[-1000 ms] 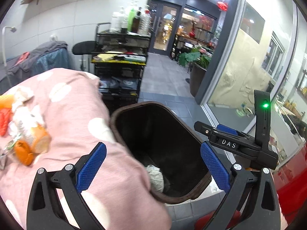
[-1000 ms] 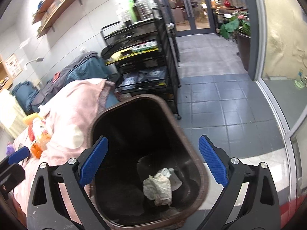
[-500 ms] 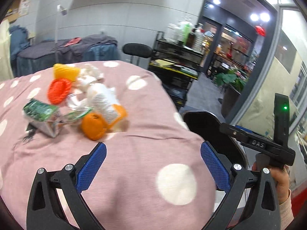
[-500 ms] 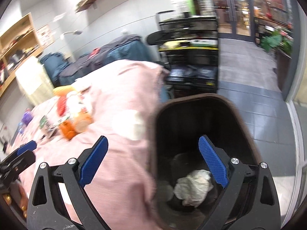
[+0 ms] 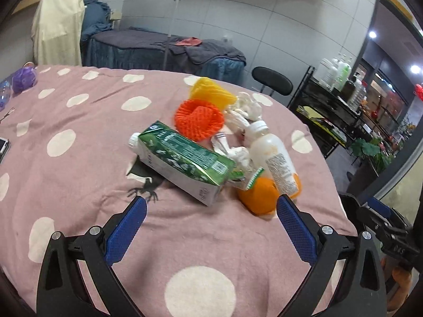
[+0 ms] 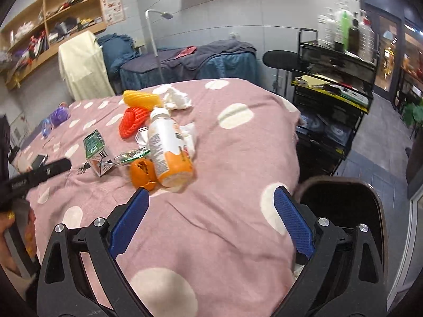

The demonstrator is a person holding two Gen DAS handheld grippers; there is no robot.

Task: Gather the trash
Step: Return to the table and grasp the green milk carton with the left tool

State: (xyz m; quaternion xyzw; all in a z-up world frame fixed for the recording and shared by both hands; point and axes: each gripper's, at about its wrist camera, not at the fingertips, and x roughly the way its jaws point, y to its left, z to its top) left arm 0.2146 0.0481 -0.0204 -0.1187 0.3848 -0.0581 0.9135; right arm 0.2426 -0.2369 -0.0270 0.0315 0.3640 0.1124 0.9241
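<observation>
A pile of trash lies on the pink polka-dot table (image 5: 79,185): a green carton (image 5: 182,158), a white and orange bottle (image 5: 277,158), orange peel (image 5: 259,195), a red foam net (image 5: 198,119), a yellow foam net (image 5: 211,92) and crumpled tissue (image 5: 246,105). My left gripper (image 5: 208,224) is open and empty, just short of the carton. My right gripper (image 6: 211,219) is open and empty, near the bottle (image 6: 169,148) and peel (image 6: 142,171). The brown bin (image 6: 343,206) stands at the table's right edge.
A purple plastic item (image 5: 23,79) and a phone (image 5: 2,145) lie at the table's left. A black wire cart (image 6: 333,100) with bottles and a stool (image 6: 283,60) stand beyond the table. A blue-covered bed (image 5: 164,50) lines the back wall.
Both grippers have swung left, away from the bin and toward the trash pile on the table. Both stay open and empty.
</observation>
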